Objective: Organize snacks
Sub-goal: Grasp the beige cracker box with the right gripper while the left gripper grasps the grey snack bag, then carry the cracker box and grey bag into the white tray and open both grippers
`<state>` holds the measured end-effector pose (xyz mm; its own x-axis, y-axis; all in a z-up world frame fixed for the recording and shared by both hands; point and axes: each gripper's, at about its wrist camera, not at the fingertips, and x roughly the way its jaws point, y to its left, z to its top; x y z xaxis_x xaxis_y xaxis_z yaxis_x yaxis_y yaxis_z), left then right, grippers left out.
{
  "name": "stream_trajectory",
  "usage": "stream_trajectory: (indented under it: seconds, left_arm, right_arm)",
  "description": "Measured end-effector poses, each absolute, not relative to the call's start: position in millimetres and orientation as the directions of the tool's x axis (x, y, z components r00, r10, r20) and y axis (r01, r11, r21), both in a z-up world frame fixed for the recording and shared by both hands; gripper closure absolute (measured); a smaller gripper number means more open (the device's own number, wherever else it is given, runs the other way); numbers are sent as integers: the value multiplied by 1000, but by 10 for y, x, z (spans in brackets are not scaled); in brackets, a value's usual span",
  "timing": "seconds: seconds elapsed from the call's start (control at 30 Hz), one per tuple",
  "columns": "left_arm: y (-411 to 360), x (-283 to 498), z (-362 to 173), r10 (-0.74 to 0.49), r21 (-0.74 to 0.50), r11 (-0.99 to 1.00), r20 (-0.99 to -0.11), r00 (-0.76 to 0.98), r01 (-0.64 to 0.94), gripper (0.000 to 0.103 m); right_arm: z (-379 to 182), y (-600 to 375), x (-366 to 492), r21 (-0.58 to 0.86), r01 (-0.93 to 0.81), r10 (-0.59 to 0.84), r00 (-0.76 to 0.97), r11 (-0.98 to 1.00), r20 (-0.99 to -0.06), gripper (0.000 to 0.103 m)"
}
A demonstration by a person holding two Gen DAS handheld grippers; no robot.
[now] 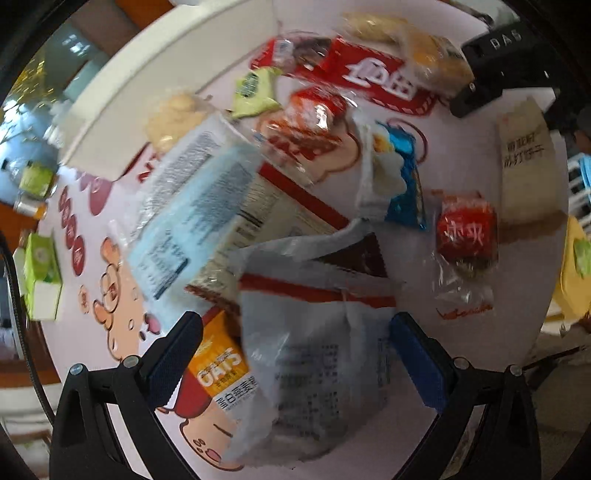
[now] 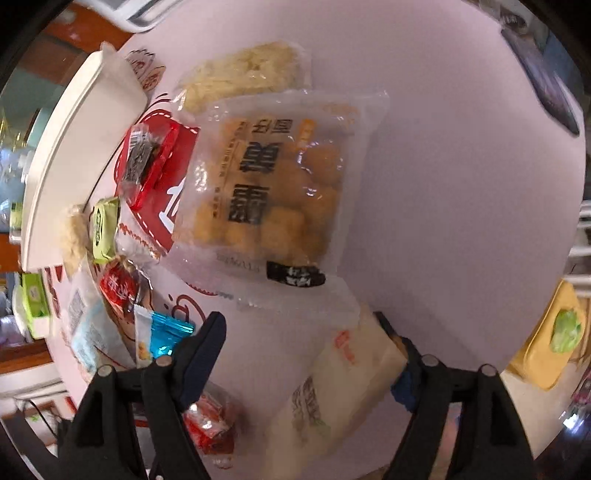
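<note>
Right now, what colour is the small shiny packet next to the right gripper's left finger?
Bright metallic blue packet, clearest in the right wrist view.

Right gripper [image 2: 295, 354] jaws apart over cream cracker packet [image 2: 332, 398]; clear bun bag [image 2: 273, 192] beyond.

A round worktop [image 1: 461, 55] in pale lilac, printed with red and peach cartoon figures, is filling both views, and a white raised rim [image 1: 122, 107] is curving along its far left edge. Beyond that edge, orange-brown wooden furniture [image 2: 74, 27] is showing, with blurred, brightly lit clutter to the left. At the right edge a yellow object [image 2: 546, 343] with a green patch is lying just off the worktop.
</note>
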<state>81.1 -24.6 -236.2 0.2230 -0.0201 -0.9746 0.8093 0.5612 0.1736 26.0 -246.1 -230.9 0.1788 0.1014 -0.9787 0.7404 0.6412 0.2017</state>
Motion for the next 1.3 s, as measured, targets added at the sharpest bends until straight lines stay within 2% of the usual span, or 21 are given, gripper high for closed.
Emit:
stream_trajectory:
  seconds: [0.03, 0.07, 0.1, 0.13, 0.17, 0.3, 0.37, 0.43, 0.57, 0.77, 1.0, 1.3]
  left_arm:
    - [-258, 800, -2392, -14, 172, 549, -977, 214, 818, 2]
    - [-265, 784, -2424, -6, 171, 536, -979, 206, 827, 2]
    - [-273, 766, -2457, 0, 168, 523, -980, 197, 836, 2]
    - [-278, 756, -2489, 7, 168, 514, -981, 192, 841, 2]
    - [-283, 726, -2533, 17, 163, 502, -984, 179, 849, 6]
    - [-296, 738, -2557, 6, 112, 512, -992, 127, 852, 15]
    - [-278, 775, -2538, -20, 47, 542, -997, 69, 839, 34]
    - [-270, 781, -2517, -27, 31, 561, -998, 55, 827, 41]
    - [-262, 721, -2467, -17, 68, 573, -995, 95, 817, 52]
    - [-295, 644, -2220, -52, 66, 635, -990, 128, 770, 59]
    - [-252, 618, -1849, -100, 39, 739, -981, 167, 672, 61]
    - [-199, 758, -1205, -175, 2, 853, -941, 290, 521, 62]
  right_arm:
    - [-2300, -2435, 240, 194, 736, 84, 184, 649, -979, 47]
    - [-2297, -2408, 215, 198, 724, 78, 196, 661, -977, 53]
    - [-2301, -2390, 193, 201, 714, 77, 202, 671, -976, 63]
    - [-2306, -2379, 153, 206, 705, 77, 211, 679, -974, 67]
    - [-2313, -2376, 125, 222, 699, 86, 224, 680, -971, 67]
    - [-2328, -2402, -41, 293, 677, 128, 284, 675, -950, 80]
    - [-2306, -2419, -69, 329, 658, 150, 313, 677, -938, 85]
    - [-2233, -2404, -48, 346, 644, 161, 329, 682, -930, 89]
    - [-2141, -2448, -38, 372, 610, 177, 357, 700, -917, 89]
    - [-1982, -2566, -86, 430, 565, 213, 409, 704, -887, 90]
    - [-1732, -2626, -46, 473, 479, 242, 466, 740, -851, 90]
    - [-1311, -2853, 131, 586, 341, 366, 528, 735, -766, 90]
